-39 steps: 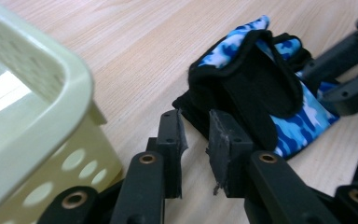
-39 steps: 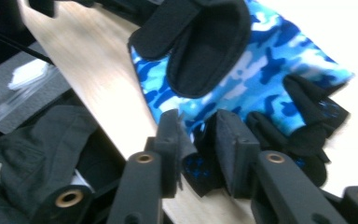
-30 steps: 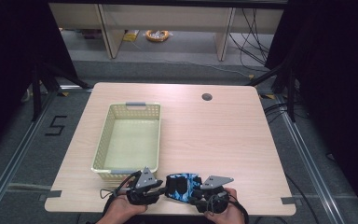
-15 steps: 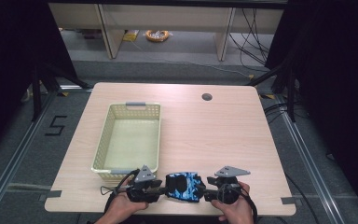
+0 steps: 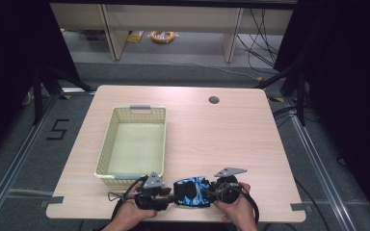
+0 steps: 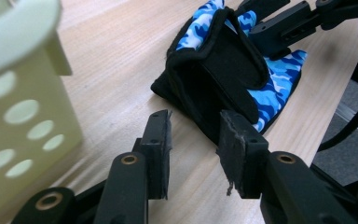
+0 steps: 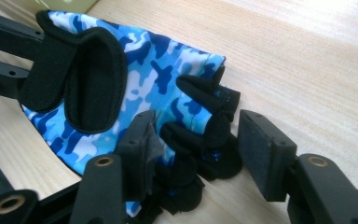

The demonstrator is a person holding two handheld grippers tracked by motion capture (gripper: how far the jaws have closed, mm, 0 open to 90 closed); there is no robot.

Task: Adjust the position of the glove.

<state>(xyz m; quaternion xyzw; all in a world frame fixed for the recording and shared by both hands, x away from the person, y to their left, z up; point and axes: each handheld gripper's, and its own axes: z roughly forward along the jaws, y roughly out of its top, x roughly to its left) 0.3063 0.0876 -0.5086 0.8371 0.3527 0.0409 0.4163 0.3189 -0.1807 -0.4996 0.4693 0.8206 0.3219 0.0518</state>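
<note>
The right gripper (image 5: 211, 195) has slid outward along the worktop's near edge since a second ago, and its fingers (image 7: 142, 140), having opened wide, have just eased back in around the glove's (image 5: 191, 191) black finger stubs. The left gripper (image 5: 169, 198) has opened slightly, the glove's cuff lying just ahead of its fingers (image 6: 156, 140).

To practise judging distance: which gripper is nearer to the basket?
Left. The left gripper sits just below the basket near its front corner; the right gripper lies farther right, beyond the glove.
</note>
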